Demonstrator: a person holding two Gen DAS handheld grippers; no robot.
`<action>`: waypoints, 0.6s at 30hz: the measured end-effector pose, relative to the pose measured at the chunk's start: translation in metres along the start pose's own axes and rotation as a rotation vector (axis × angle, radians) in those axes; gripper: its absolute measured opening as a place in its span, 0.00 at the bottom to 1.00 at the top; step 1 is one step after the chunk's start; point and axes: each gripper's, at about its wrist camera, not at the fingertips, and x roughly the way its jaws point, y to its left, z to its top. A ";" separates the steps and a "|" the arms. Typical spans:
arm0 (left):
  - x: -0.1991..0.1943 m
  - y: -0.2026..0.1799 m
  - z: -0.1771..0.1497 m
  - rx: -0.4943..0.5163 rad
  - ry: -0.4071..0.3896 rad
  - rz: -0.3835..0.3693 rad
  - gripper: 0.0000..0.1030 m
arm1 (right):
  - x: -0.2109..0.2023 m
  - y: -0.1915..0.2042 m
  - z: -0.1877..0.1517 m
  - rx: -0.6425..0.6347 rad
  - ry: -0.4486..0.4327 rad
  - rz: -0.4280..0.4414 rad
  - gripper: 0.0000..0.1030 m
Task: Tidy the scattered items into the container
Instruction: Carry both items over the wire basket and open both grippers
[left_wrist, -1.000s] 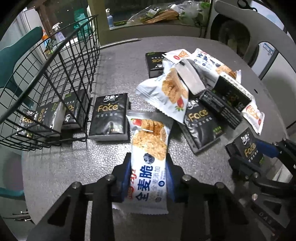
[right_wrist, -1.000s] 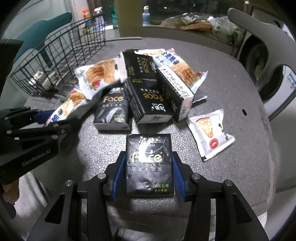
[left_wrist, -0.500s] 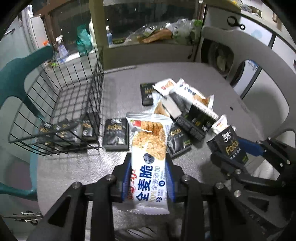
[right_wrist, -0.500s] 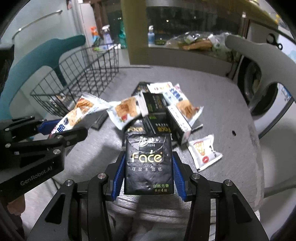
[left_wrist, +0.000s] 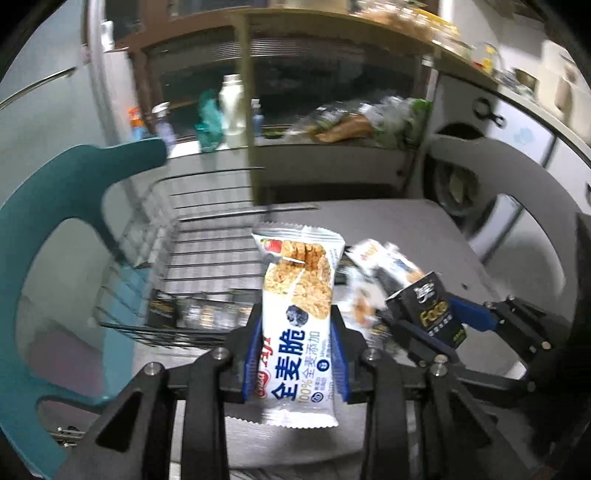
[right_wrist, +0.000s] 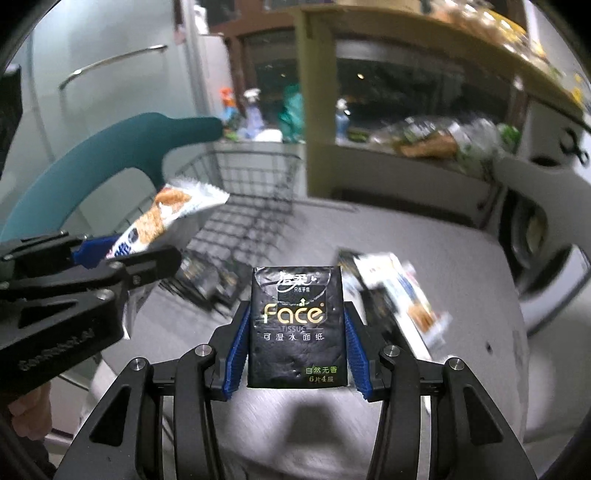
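Wire basket beyond left tool gripping snack bar, right tool gripping tissue pack.

The cereal bar sits between the left claw's pads, the wire basket ahead to its left. Packs inside look like tissue packs, though blurred. Right of it, the right claw clamps a tissue pack above the table.

White snack bar wrapper w/ blue text, black tissue pack w/ gold lettering, black wire basket, teal chair, prob. grey tabletop
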 end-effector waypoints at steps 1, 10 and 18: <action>0.003 0.013 0.001 -0.013 0.003 0.028 0.34 | 0.007 0.006 0.005 -0.013 -0.005 0.008 0.46; 0.046 0.087 -0.003 -0.142 0.073 0.176 0.34 | 0.068 0.055 0.031 -0.079 0.018 0.054 0.46; 0.061 0.101 -0.005 -0.168 0.082 0.196 0.35 | 0.087 0.071 0.037 -0.099 0.035 0.055 0.46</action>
